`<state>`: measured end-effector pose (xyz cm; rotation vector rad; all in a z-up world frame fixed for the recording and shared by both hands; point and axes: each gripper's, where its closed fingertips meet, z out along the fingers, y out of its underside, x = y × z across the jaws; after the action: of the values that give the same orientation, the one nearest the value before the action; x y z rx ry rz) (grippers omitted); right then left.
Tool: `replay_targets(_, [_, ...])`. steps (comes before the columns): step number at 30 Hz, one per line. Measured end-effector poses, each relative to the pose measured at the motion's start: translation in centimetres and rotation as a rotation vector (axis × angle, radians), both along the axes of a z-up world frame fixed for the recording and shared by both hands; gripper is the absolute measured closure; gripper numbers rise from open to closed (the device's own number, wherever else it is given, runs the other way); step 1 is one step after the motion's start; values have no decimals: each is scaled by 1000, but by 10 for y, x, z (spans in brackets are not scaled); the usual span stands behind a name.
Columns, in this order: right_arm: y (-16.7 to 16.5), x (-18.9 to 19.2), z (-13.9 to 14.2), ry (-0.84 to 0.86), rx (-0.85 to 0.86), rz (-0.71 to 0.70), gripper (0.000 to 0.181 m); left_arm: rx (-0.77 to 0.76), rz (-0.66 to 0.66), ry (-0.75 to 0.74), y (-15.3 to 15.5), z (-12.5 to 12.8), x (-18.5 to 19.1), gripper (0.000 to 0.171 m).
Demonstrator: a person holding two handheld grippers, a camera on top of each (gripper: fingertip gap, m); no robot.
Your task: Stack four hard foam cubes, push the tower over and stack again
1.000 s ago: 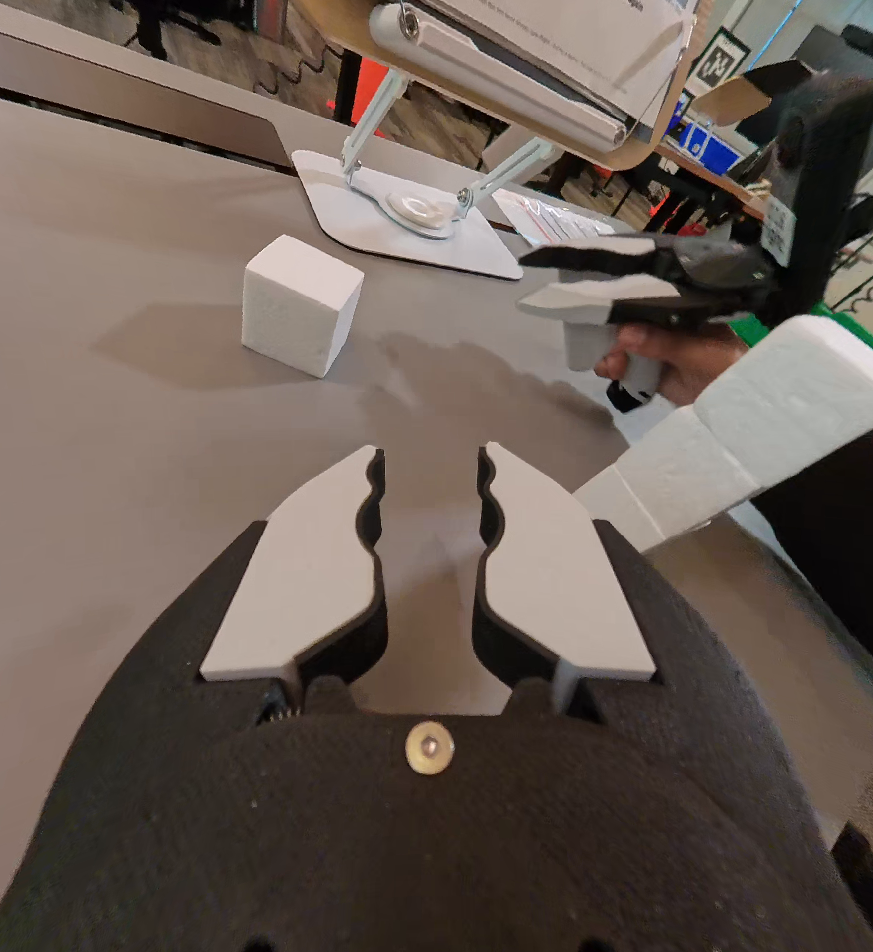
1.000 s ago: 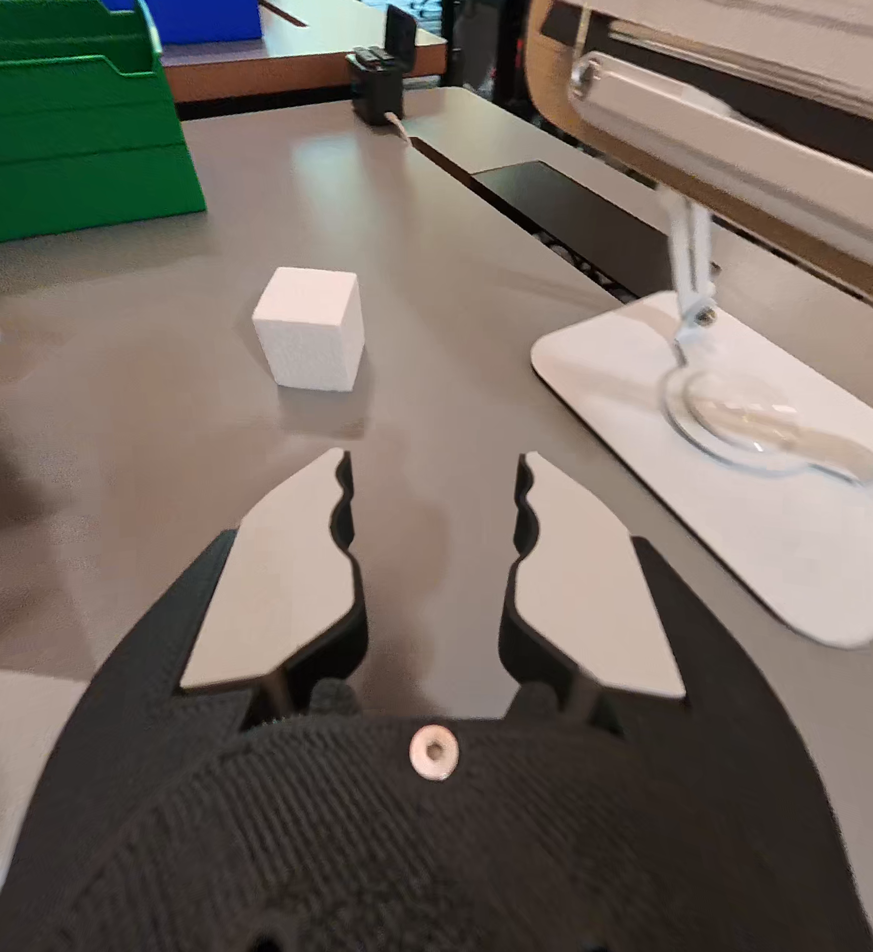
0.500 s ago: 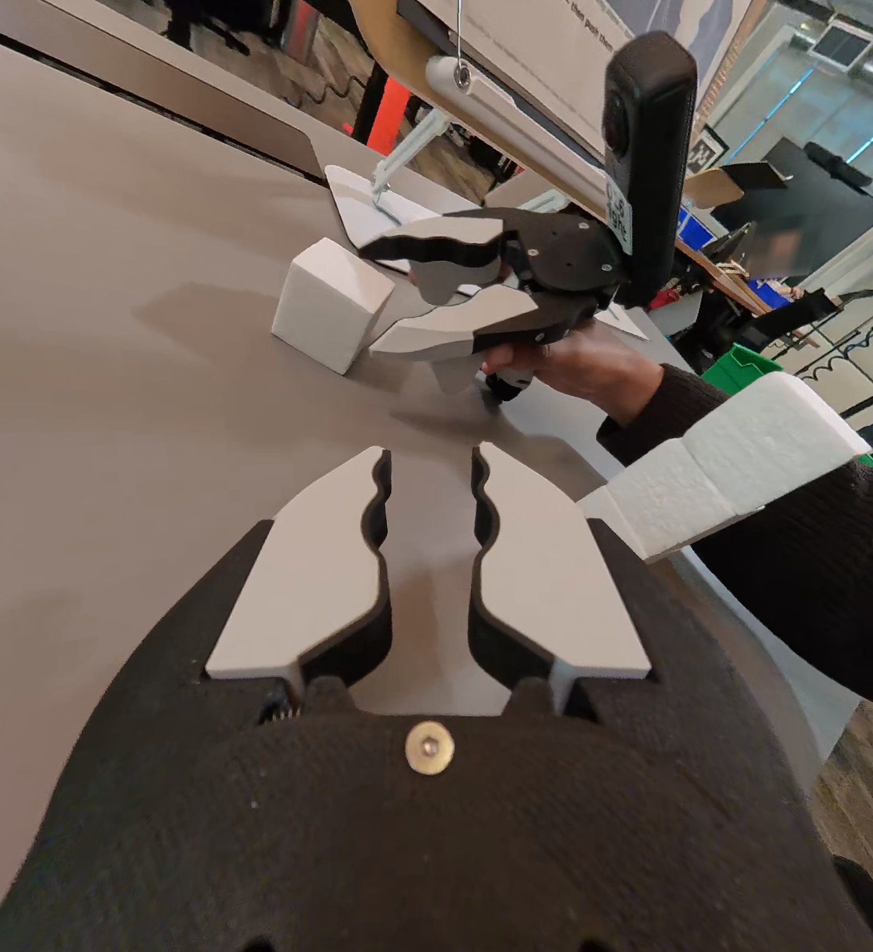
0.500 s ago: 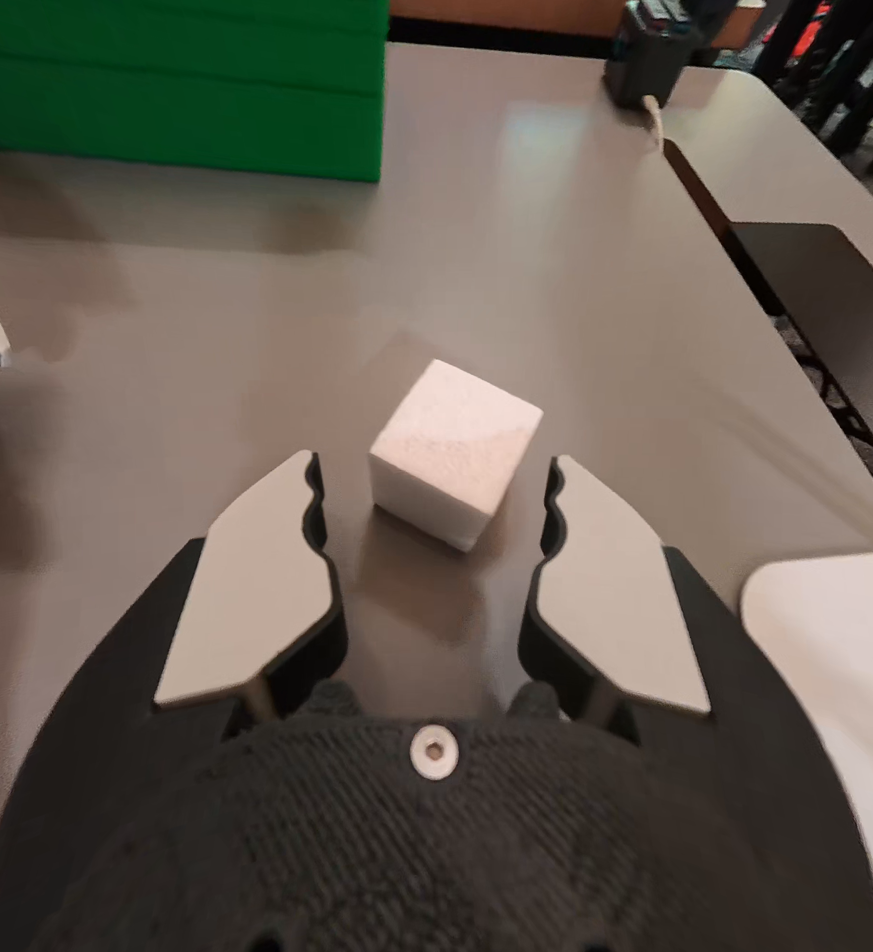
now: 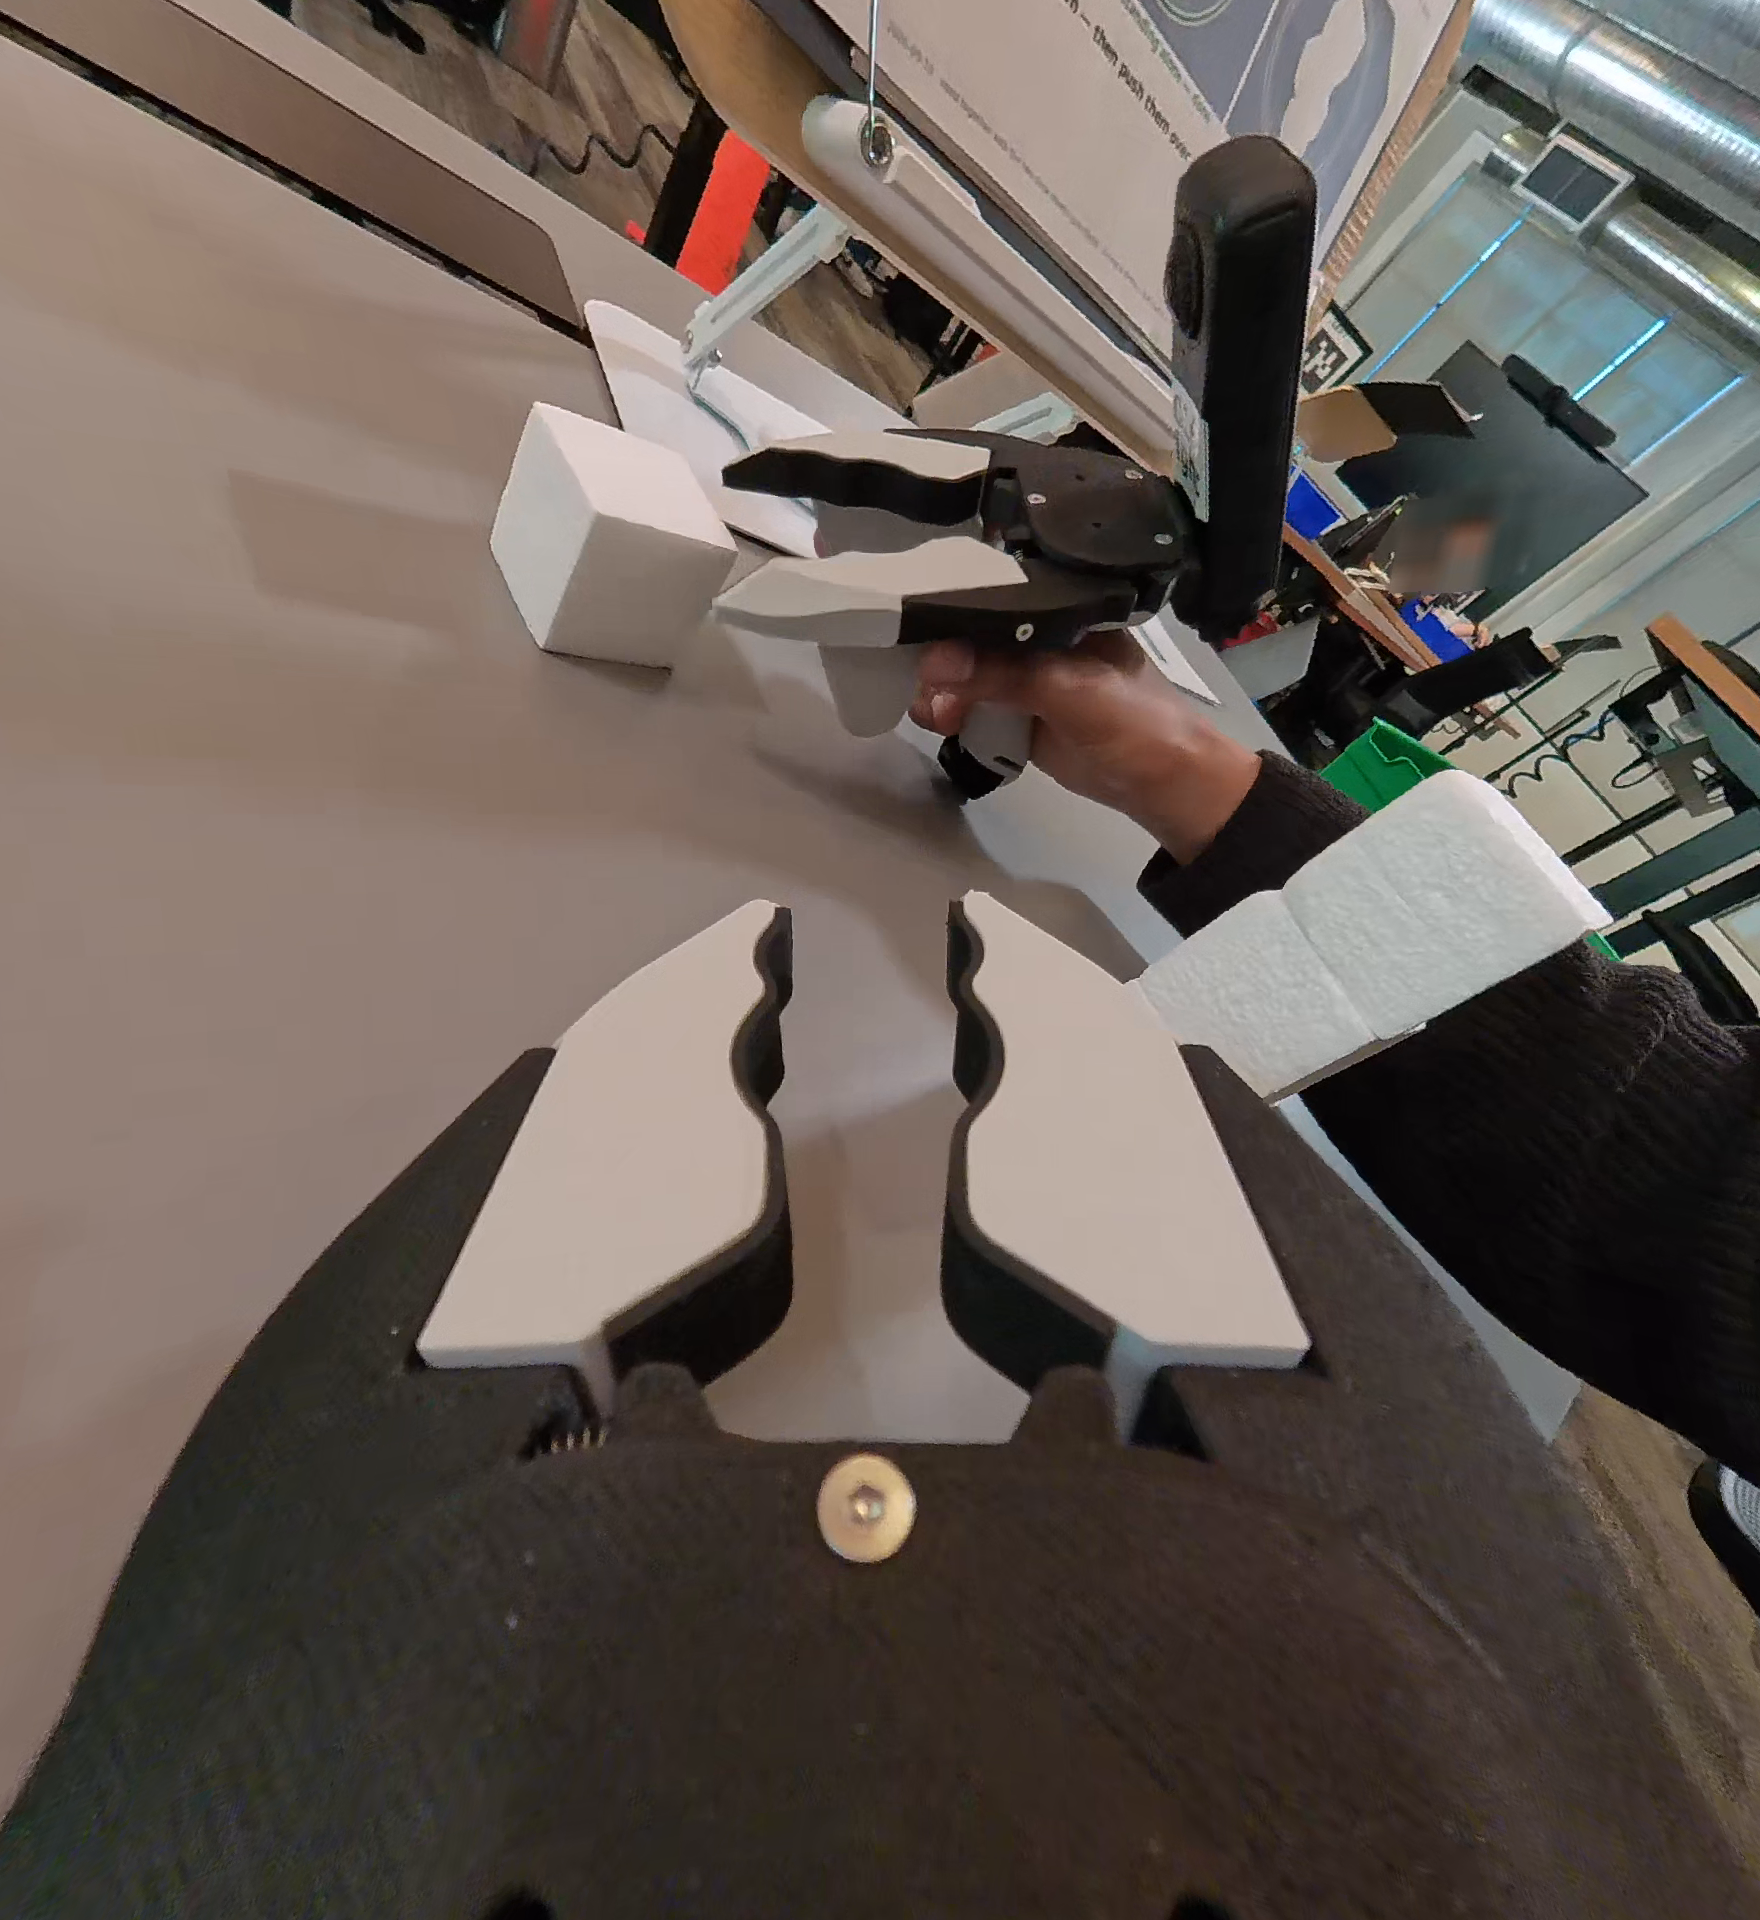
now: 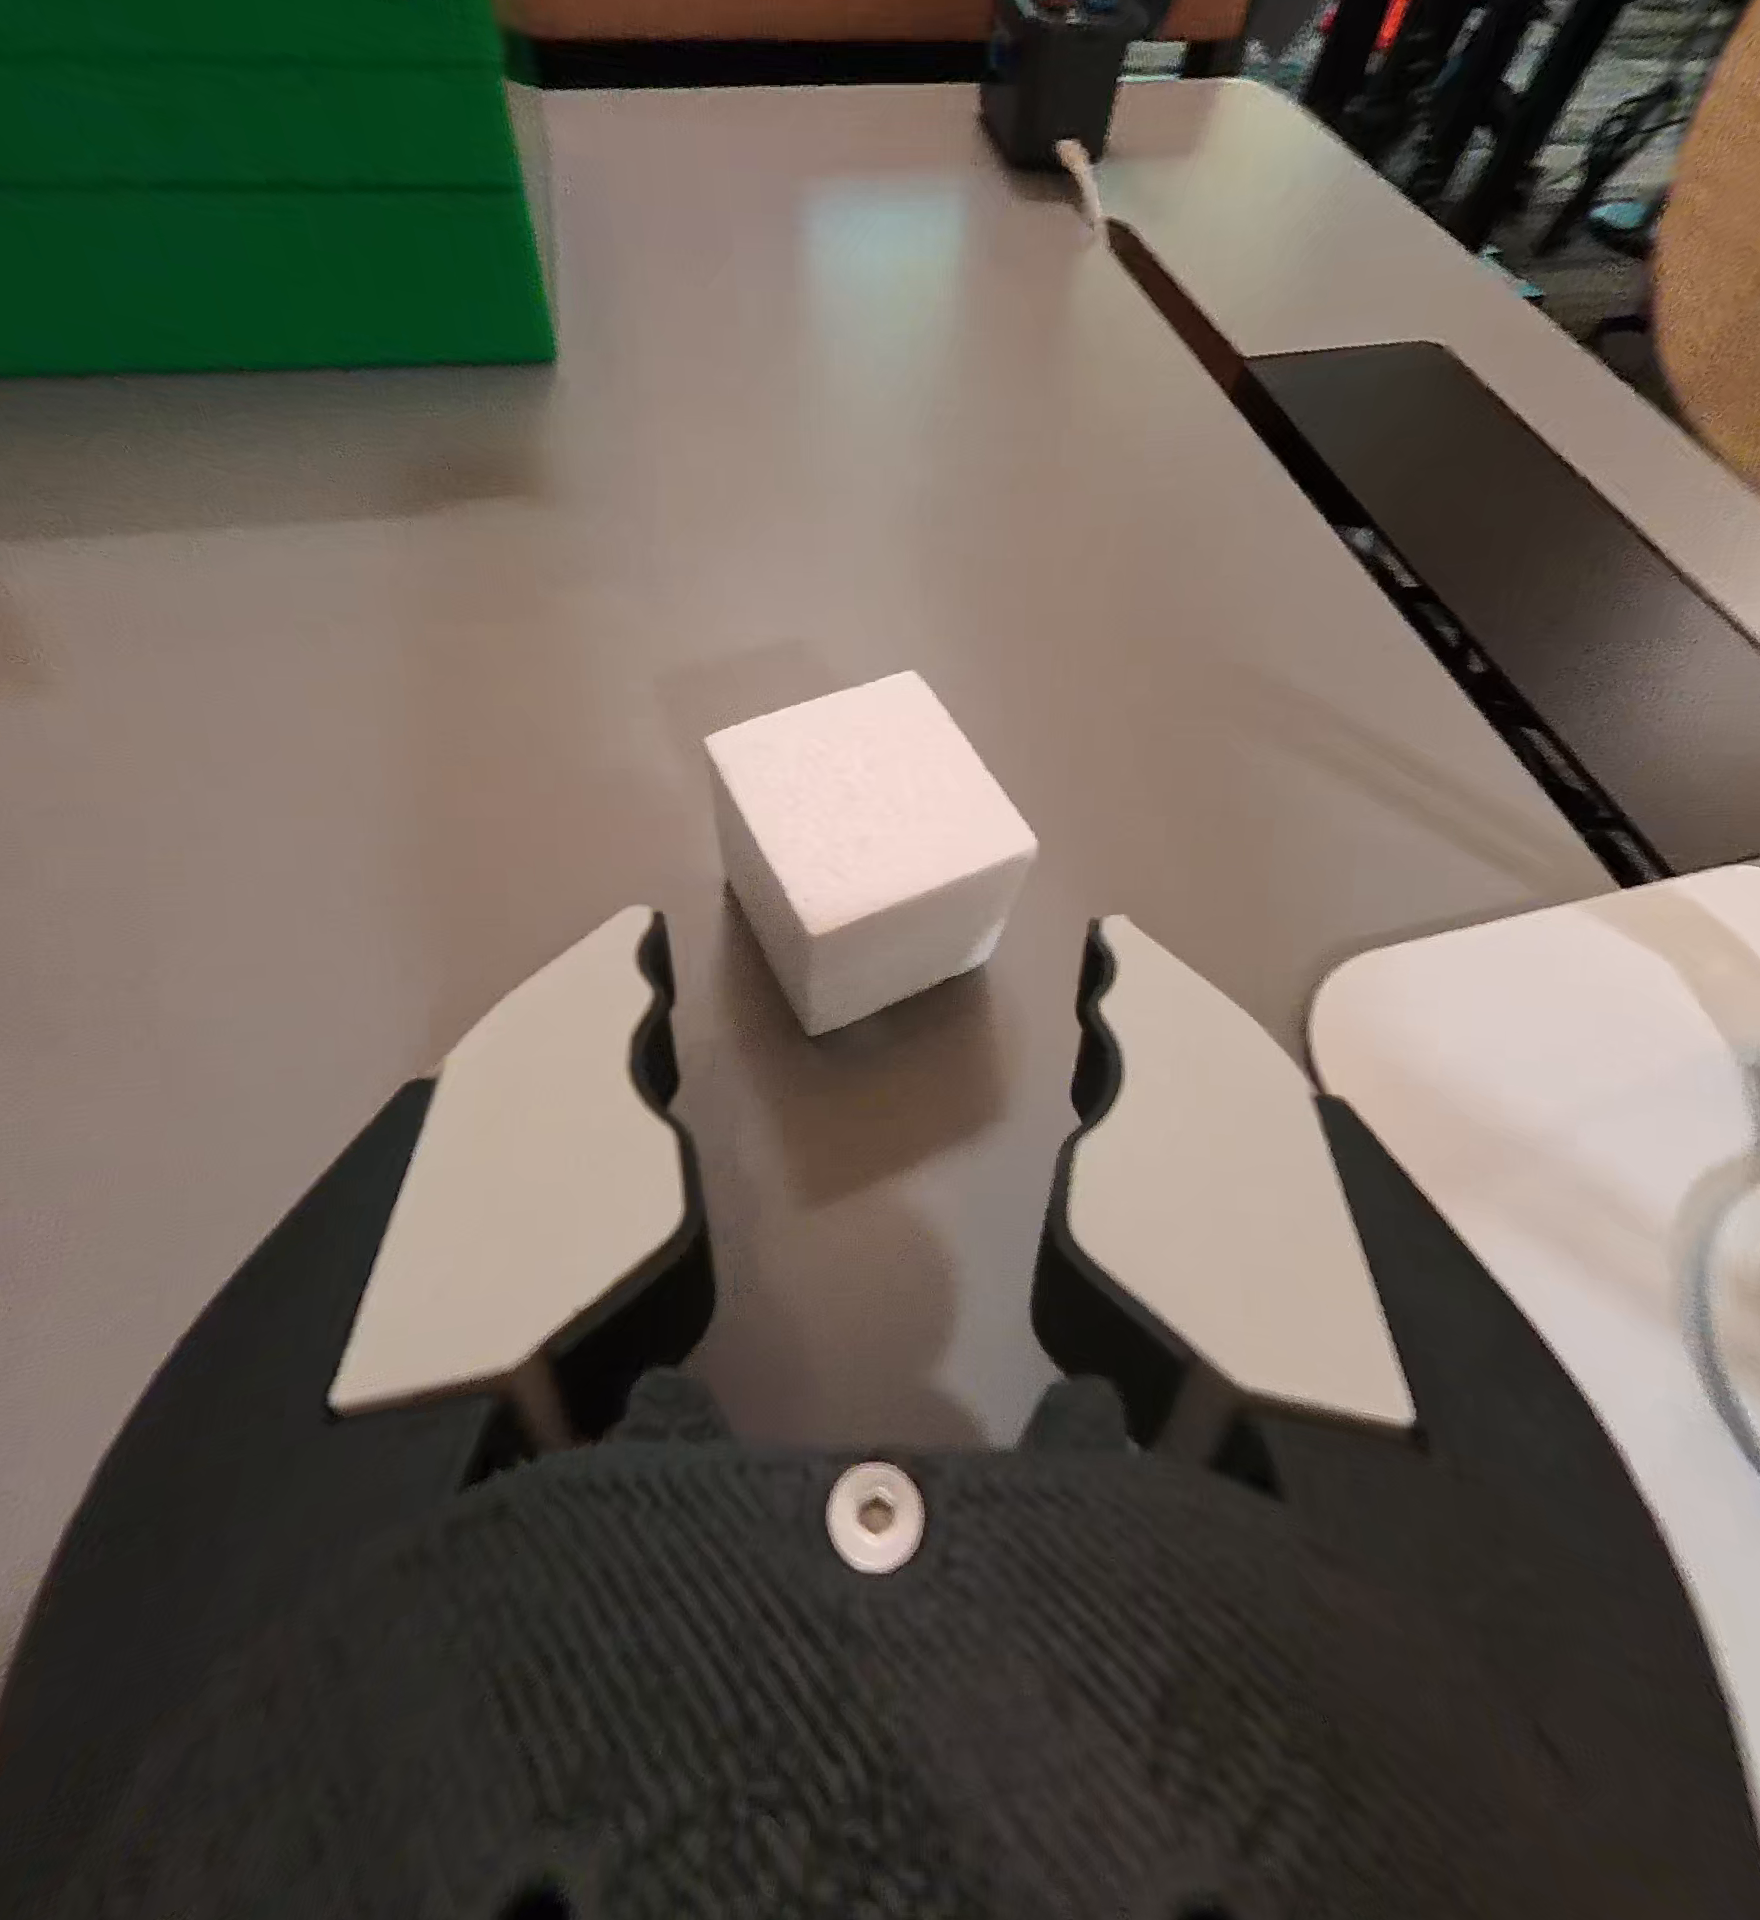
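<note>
- Now, starting at the left, our left hand-held gripper (image 5: pixel 868 906) hovers low over the grey surface (image 5: pixel 232 831) with its jaws at a narrow gap and nothing between them. It looks much as it did a second ago.
- Ahead of it, the white foam cube (image 5: pixel 606 551) rests on the surface just beside the white base plate of a stand (image 5: pixel 647 384). It sits in the same spot as before.
- What has changed is our right hand-held gripper (image 5: pixel 720 545). A second ago it was well off to the right of the cube. Now, gripped by a hand (image 5: pixel 1094 727) in a dark sleeve, it sits with its tips just at the cube's right side.
- Its own camera agrees: the cube, earlier far ahead and to the left, now stands centred just in front of the jaws. They are spread wider than before, and the cube's near corner seems to reach between the tips. We cannot tell whether anything touches.
- Nearer us, to the right, a long white foam slab (image 5: pixel 1375 935) juts in above the sleeve, well apart from the cube.
- For containers, we see only green bins (image 6: pixel 211 208) at the far end of the surface, and their insides are hidden from us.
</note>
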<state>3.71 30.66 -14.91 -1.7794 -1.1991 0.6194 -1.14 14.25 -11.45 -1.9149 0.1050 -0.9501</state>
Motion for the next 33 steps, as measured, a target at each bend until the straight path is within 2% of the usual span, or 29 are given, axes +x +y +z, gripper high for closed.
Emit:
replay_targets(4, [-2, -7, -11, -77, -13, 71, 91, 3, -9, 11, -1, -1, 2, 143])
replay_targets(8, [-1, -13, -21, -148, -8, 180, 87, 0, -17, 24, -2, -3, 4, 142])
replay_targets(11, [-4, -16, -30, -189, -76, 224, 101, -3, -25, 25, -2, -3, 5, 142])
replay_targets(13, [-3, -15, -27, -174, -41, 208, 128, -3, -31, 29, -3, -3, 7, 142])
replay_targets(16, [-9, -10, -9, -82, 50, 204, 129, 0, -38, 26, -5, -2, 8, 142])
replay_targets(19, [-21, 6, -2, -78, 55, 186, 129, 8, -46, 30, -7, -1, 10, 143])
replay_targets(22, [-30, 30, 21, -55, 120, 134, 129, 15, -53, 41, -9, -1, 13, 143])
replay_targets(26, [-50, 73, 82, 41, 195, 46, 129, 29, -59, 62, -11, 0, 15, 143])
replay_targets(30, [-92, 115, 145, 189, 237, 3, 129, 31, -69, 74, -12, -2, 18, 143])
replay_targets(33, [-127, 130, 168, 250, 235, 17, 129, 29, -81, 84, -13, -3, 22, 143])
